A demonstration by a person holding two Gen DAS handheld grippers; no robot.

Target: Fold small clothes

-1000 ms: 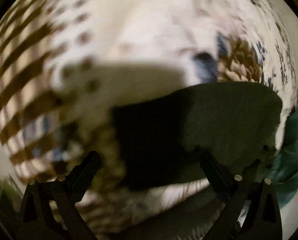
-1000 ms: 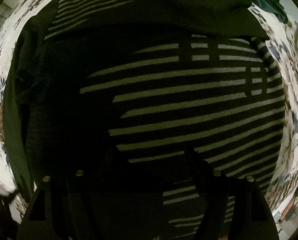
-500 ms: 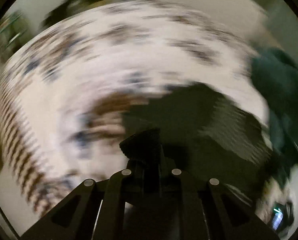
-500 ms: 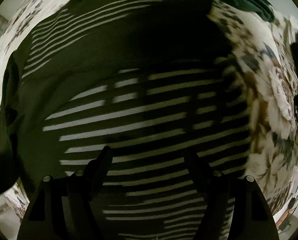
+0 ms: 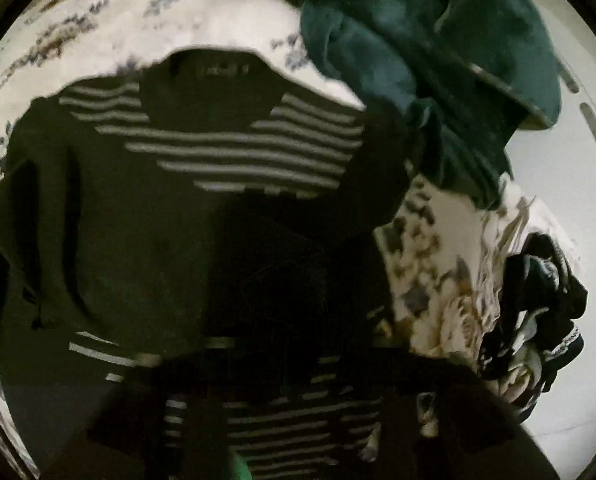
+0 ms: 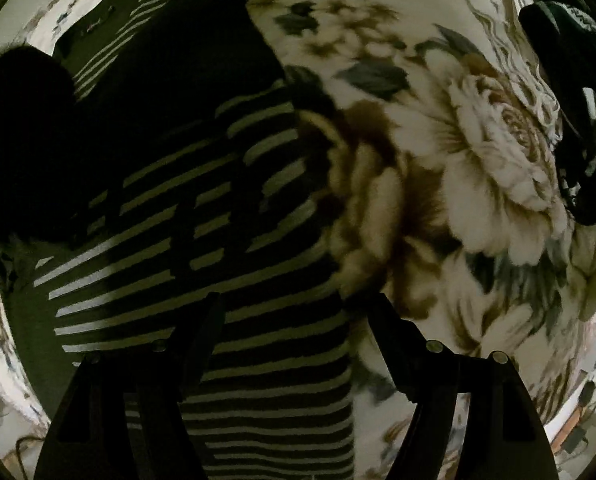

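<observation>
A dark shirt with pale stripes (image 5: 234,152) lies spread on a floral blanket (image 5: 429,280), collar at the far end. In the left wrist view dark fabric fills the lower middle and hides the left gripper; its fingers do not show. In the right wrist view the same striped shirt (image 6: 202,240) covers the left half. My right gripper (image 6: 298,312) is open just above the shirt's right edge, left finger (image 6: 202,332) over the stripes, right finger (image 6: 393,332) over the blanket (image 6: 477,168).
A heap of dark green clothes (image 5: 437,60) lies at the far right beyond the shirt. A black and white bundle (image 5: 537,312) sits on the blanket's right side, also in the right wrist view (image 6: 577,80). The blanket's fringe and pale floor lie beyond.
The left gripper shut on a bit of dark fabric, then swung up over the shirt; its fingers are now hidden. The right gripper slid right to the shirt's edge, staying open.
</observation>
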